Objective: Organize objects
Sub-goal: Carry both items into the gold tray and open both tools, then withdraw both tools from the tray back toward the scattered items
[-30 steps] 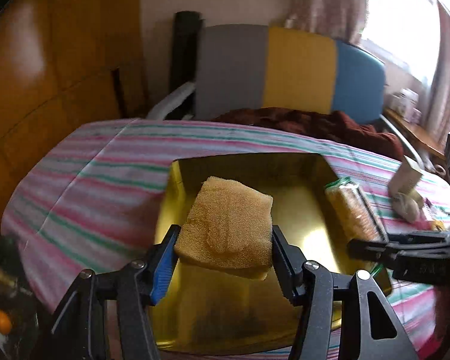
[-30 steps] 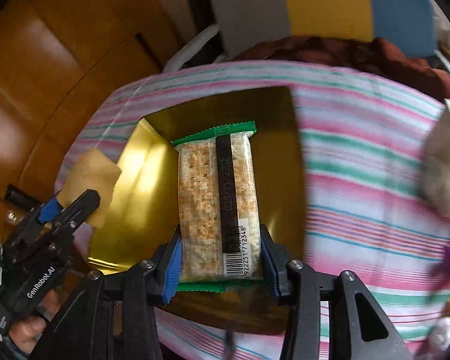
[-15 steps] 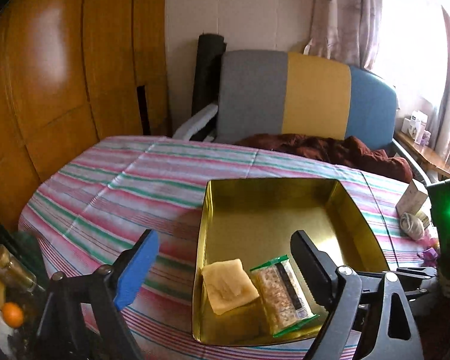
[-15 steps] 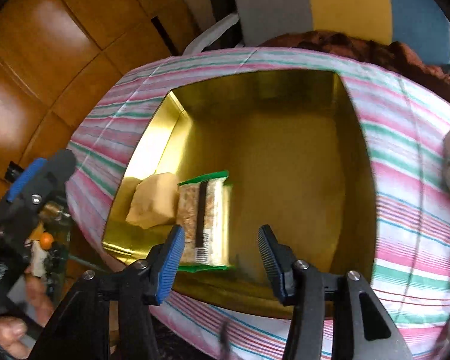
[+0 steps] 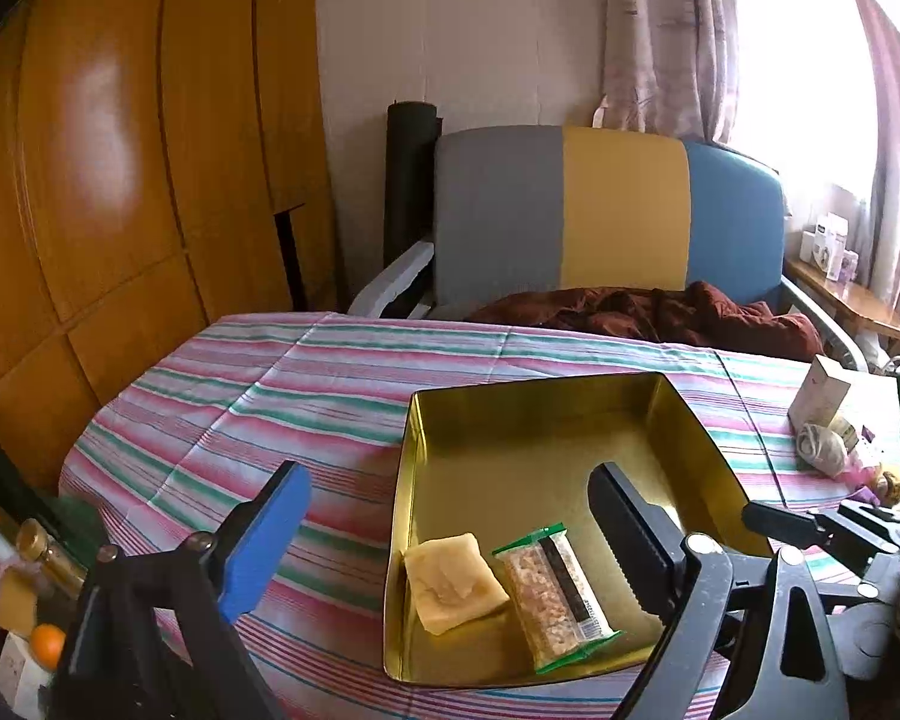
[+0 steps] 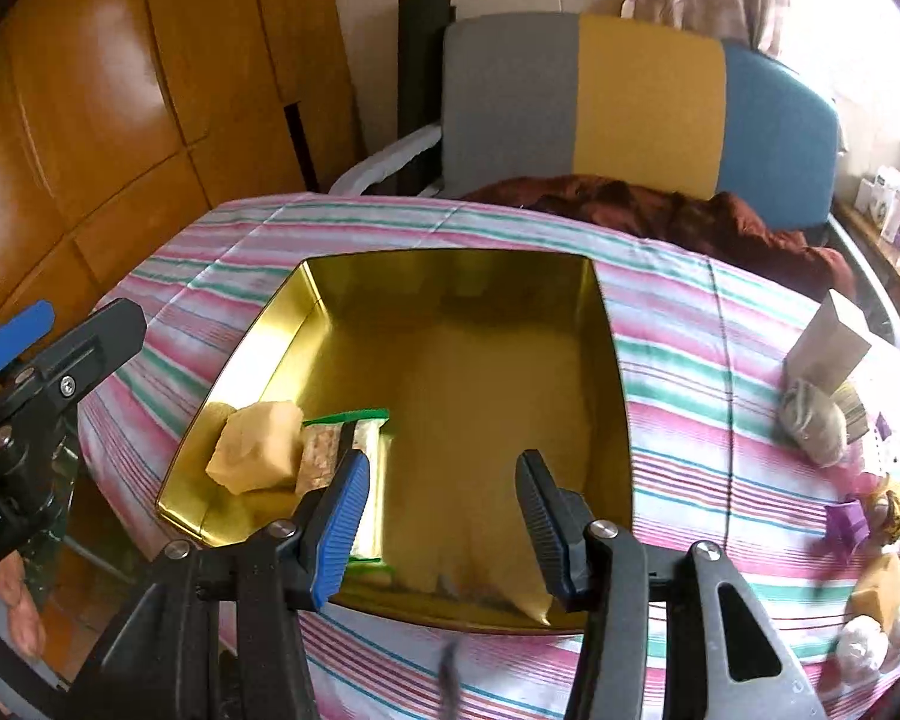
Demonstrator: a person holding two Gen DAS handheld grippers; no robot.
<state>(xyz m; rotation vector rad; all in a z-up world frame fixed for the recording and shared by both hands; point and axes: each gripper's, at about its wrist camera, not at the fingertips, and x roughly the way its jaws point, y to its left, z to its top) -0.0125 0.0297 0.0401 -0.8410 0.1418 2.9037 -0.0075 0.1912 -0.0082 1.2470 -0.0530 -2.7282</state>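
With the yellow sponge block [image 5: 453, 581] and clear-wrapped cracker packet [image 5: 555, 593] lying in the gold metal tray [image 5: 546, 408], both my hand-held grippers, left [image 5: 447, 531] and right [image 6: 444, 519], gape empty, so I judge the next pick is among the clutter right of the tray.

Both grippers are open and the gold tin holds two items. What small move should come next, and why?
Probably swing the right gripper toward the loose pile by the white carton. The sponge and cracker pack already lie in the gold tin, and the left gripper is empty too.

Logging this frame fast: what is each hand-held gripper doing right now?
Left hand-held gripper: open, holding nothing.
Right hand-held gripper: open, holding nothing.
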